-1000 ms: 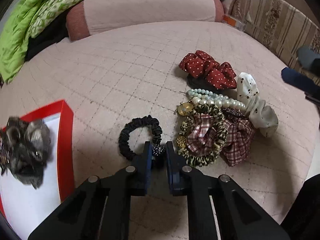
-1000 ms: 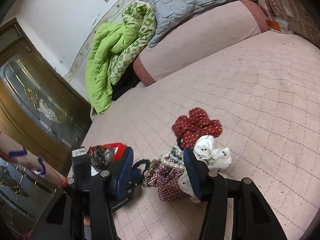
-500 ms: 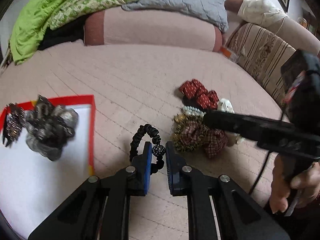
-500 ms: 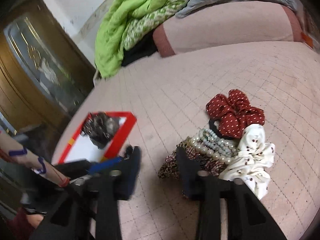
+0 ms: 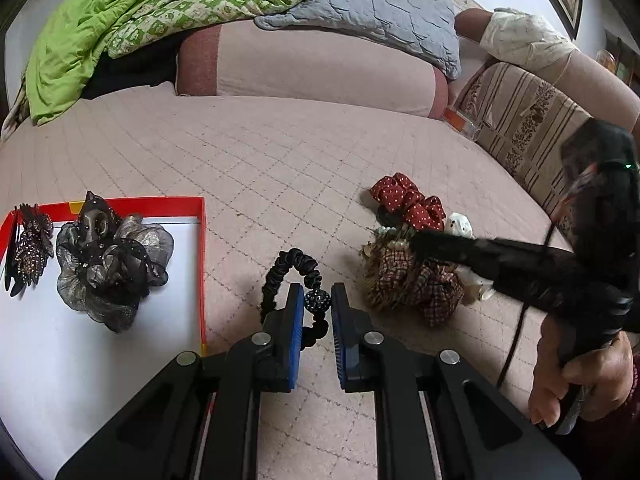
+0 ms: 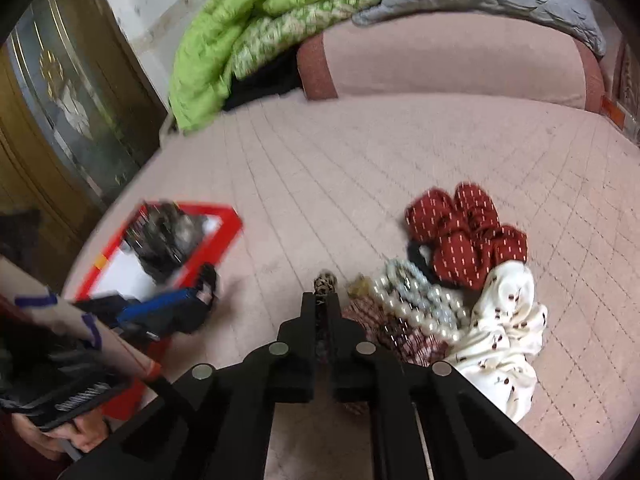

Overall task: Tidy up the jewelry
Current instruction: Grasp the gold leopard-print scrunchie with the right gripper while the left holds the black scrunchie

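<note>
My left gripper [image 5: 313,305] is shut on the beaded ball of a black scrunchie [image 5: 289,270] and holds it just right of the red-rimmed white tray [image 5: 202,240]. The tray holds a grey-black organza bow [image 5: 108,264] and a dark hair clip [image 5: 30,248]. My right gripper [image 6: 323,300] is shut on a leopard-print scrunchie [image 6: 325,283] at the left edge of the pile: pearl strands [image 6: 420,296], a plaid scrunchie [image 6: 400,332], a red dotted scrunchie [image 6: 460,236] and a white printed scrunchie [image 6: 504,320]. The pile also shows in the left wrist view [image 5: 404,276].
All lies on a pink quilted bed cover [image 5: 260,152]. A pink bolster [image 5: 312,64], green blanket [image 5: 100,12] and grey pillow [image 5: 380,0] lie at the back. A striped sofa [image 5: 528,128] is on the right, a wooden glazed door [image 6: 60,100] on the left.
My left gripper has carried the black scrunchie from the pile toward the tray. My right gripper has moved down to the pile and closed on the leopard-print scrunchie.
</note>
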